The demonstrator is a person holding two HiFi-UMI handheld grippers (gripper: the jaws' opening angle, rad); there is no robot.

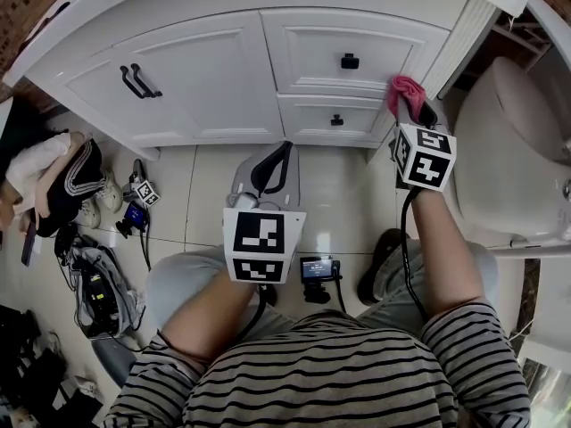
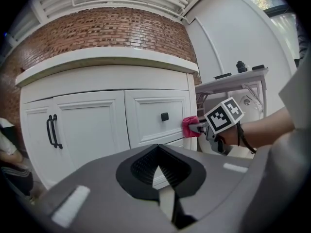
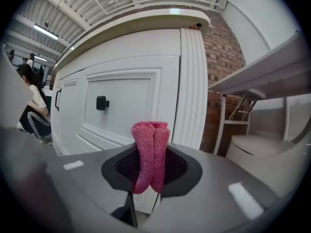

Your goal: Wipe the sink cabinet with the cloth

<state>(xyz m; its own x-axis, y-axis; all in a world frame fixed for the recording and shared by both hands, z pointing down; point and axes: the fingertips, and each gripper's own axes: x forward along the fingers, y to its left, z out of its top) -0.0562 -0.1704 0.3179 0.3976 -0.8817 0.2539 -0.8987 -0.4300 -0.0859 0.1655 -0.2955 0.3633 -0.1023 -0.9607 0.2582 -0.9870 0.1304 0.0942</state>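
The left tongs (image 2: 158, 166) hang low in front of the sink cabinet (image 1: 205, 69), pressed together with nothing between them and well apart from its paired door handles (image 1: 138, 81). The cabinet looks hard, smooth and white-painted, with raised panel edges likely to trap dirt. To the right, past the upper drawer's black knob (image 1: 350, 61), the right tongs (image 1: 415, 105) pinch the cloth (image 3: 150, 154). It stands bunched up from their tips at the cabinet's ribbed right corner post (image 1: 459, 38), by the upper drawer's lower edge. Whether it presses on the paint or sits just off it cannot be told. The cloth appears light, soft and limp, so it should fold under pressure rather than scrub. Holding it at the gathered middle, as here, leaves a padded wad free to rub. It is pink, nubbly-knit and doubled into two upright lobes.
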